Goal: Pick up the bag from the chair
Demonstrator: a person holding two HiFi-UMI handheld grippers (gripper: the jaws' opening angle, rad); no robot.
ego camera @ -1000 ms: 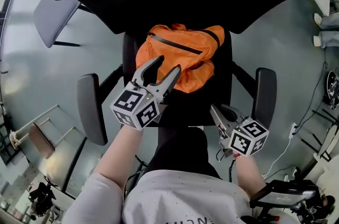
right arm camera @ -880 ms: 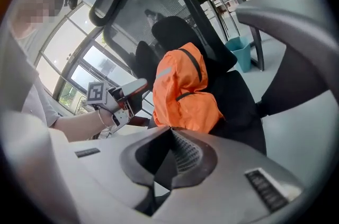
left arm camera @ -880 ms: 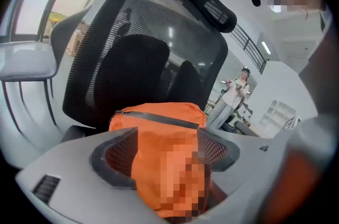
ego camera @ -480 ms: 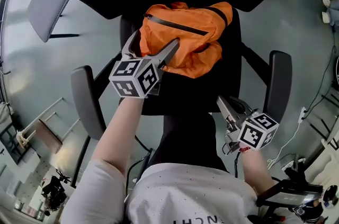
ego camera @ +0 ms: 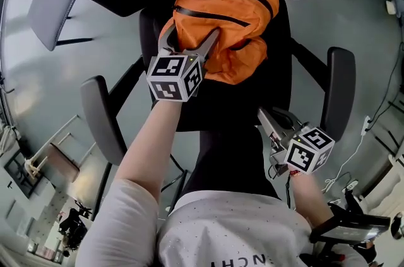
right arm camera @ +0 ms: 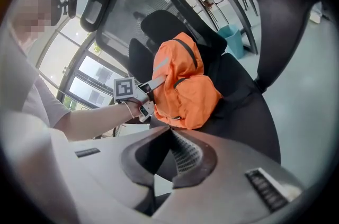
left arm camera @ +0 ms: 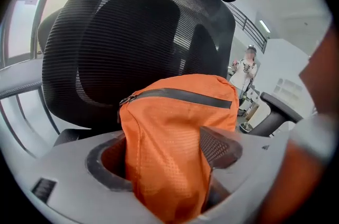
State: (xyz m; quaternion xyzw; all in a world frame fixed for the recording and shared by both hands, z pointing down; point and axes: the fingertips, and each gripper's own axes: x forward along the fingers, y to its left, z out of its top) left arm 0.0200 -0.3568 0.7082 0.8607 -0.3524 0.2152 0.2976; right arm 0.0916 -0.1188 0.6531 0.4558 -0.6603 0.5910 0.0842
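An orange bag with a dark zip slumps against the backrest on the seat of a black office chair. My left gripper reaches over the seat and straddles the bag's left side. In the left gripper view, a fold of the bag fills the gap of my left gripper; its jaws have just been closing but still stand wide. My right gripper hangs at the seat's front right, apart from the bag. Its jaws meet at the tips with nothing between them; the bag lies ahead.
Two armrests flank the seat, and the mesh backrest rises behind the bag. A second chair stands at the far left on the grey floor. A blue bin and a distant person are behind.
My left gripper has moved forward and down from in front of the bag onto its left side, so the fabric now sits between the jaws. The right gripper has barely shifted.
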